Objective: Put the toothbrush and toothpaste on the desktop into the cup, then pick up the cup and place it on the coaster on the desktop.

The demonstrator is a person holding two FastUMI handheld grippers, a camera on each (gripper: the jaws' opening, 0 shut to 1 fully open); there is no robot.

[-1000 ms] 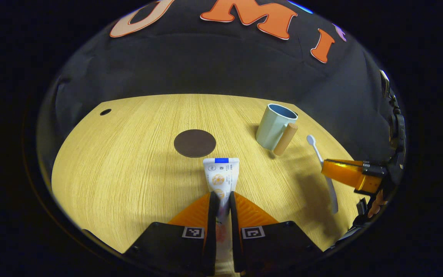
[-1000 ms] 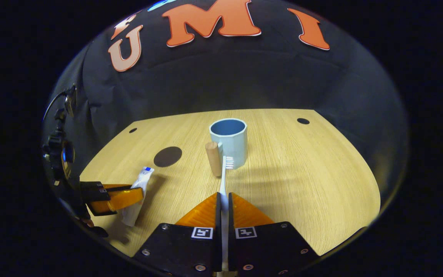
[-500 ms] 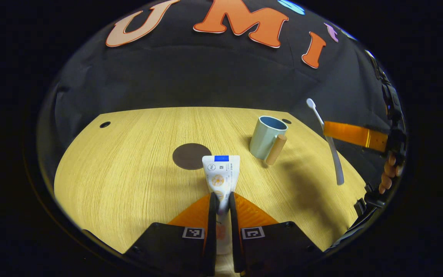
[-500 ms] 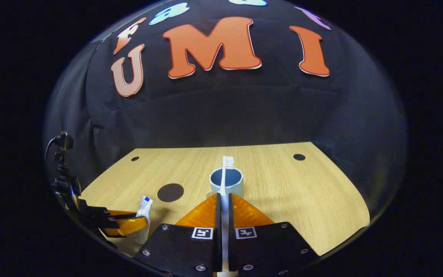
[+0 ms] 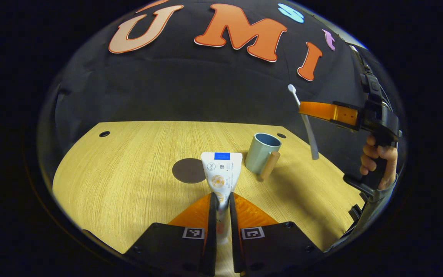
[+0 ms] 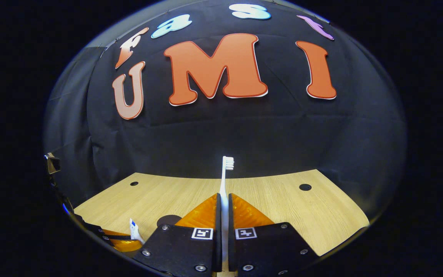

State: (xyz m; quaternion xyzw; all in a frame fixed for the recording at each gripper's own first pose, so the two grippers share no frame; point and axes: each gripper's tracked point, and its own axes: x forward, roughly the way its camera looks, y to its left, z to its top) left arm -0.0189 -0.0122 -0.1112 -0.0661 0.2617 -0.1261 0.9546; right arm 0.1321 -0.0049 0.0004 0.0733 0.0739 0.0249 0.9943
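- Between your left gripper's (image 5: pixel 222 200) fingers sits the toothpaste (image 5: pixel 221 175): both fingers are clenched on the lower part of the tube, and its flat crimped end with the blue band points forward, away from the gripper.
- Beyond the tube's end in the left gripper view lies the dark round coaster (image 5: pixel 188 170) flat on the wooden desktop (image 5: pixel 121 169), slightly to the left of the tube.
- Right of the tube in that same view the pale cup (image 5: pixel 262 153) stands upright on the desktop, its wooden handle (image 5: pixel 268 166) turned toward you; cup and coaster are apart.
- Your right gripper (image 6: pixel 224 200) is clamped on the toothbrush (image 6: pixel 225 184); the handle runs between both fingers and the bristled head sticks out ahead, against the black wall.
- From the left gripper view, your right gripper (image 5: pixel 309 109) is held high, above and to the right of the cup, with the toothbrush (image 5: pixel 305 121) crossing its fingers steeply, head up and handle end hanging clear of the desktop.
- Your hand (image 5: pixel 377 163) grips the right gripper's handle at the far right of that view.
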